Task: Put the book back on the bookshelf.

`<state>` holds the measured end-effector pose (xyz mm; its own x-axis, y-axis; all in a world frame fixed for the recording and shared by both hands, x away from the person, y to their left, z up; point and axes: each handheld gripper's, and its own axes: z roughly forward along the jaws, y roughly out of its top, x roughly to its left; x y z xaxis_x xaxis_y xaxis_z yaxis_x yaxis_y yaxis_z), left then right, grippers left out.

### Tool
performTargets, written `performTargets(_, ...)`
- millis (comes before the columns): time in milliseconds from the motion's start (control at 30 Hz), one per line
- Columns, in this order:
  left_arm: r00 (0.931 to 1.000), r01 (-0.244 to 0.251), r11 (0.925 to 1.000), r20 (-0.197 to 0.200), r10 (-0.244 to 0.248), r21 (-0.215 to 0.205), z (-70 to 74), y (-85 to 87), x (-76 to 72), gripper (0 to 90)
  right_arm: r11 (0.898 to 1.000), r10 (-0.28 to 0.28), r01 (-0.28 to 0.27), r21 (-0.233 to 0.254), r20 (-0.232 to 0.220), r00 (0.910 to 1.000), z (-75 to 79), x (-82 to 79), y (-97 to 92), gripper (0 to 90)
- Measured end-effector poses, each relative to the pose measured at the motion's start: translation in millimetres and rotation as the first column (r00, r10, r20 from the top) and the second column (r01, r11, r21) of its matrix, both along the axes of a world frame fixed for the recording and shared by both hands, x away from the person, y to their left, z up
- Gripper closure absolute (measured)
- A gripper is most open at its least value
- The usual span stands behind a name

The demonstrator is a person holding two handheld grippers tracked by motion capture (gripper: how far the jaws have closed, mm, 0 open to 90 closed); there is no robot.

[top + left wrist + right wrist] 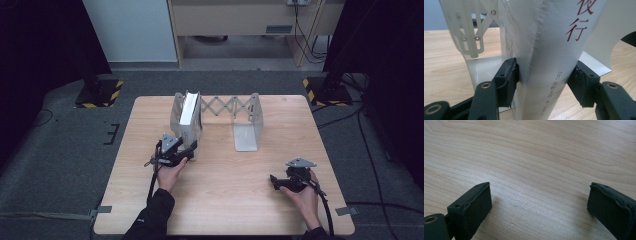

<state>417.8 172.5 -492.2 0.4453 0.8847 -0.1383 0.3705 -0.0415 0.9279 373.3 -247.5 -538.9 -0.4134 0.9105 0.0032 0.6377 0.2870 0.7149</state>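
Two grippers over a pale wooden tabletop (225, 200), one in each hand. Left gripper (192, 147) left of the middle, pointing toward the far edge, fingers (507, 80) on either side of a white book (187, 117). Set only slightly wider than the book (549, 50), with each pad just beside a cover; no clear squeeze visible, and hard to tell whether the pads graze the paper. Standing upright, spine toward the near edge, with red characters printed down the spine and small dark ones below. Placed at the left end of a white metal expandable book rack (230, 106), against its left end plate (464, 30), toward the far edge and left of centre. Scissor links stretching right from there to a second end plate (248, 127) near the middle of the far side. Right gripper (274, 181) close to the near right corner, well apart from book and rack, held in the right hand (306, 192). Fingers (471, 207) spread wide, with nothing between them, bare wood grain beneath.
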Motion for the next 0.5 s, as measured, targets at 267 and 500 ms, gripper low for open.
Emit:
performTargets(267, 0.9998, -0.006, 0.9999, 0.018, 0.006, -0.012, -3.0, -1.9, 5.1, 41.6, 1.000, 0.000, 0.000, -0.001, 0.000, 1.0000, 0.0, 0.0, 0.0, 5.8)
performTargets(500, 0.9999, -0.009, 0.9999, 0.006, 0.009, 0.010, -0.4, -6.1, 13.7, 40.9, 1.000, -0.001, 0.001, 0.000, 0.000, 1.0000, 0.0, 0.0, 0.1, 5.8)
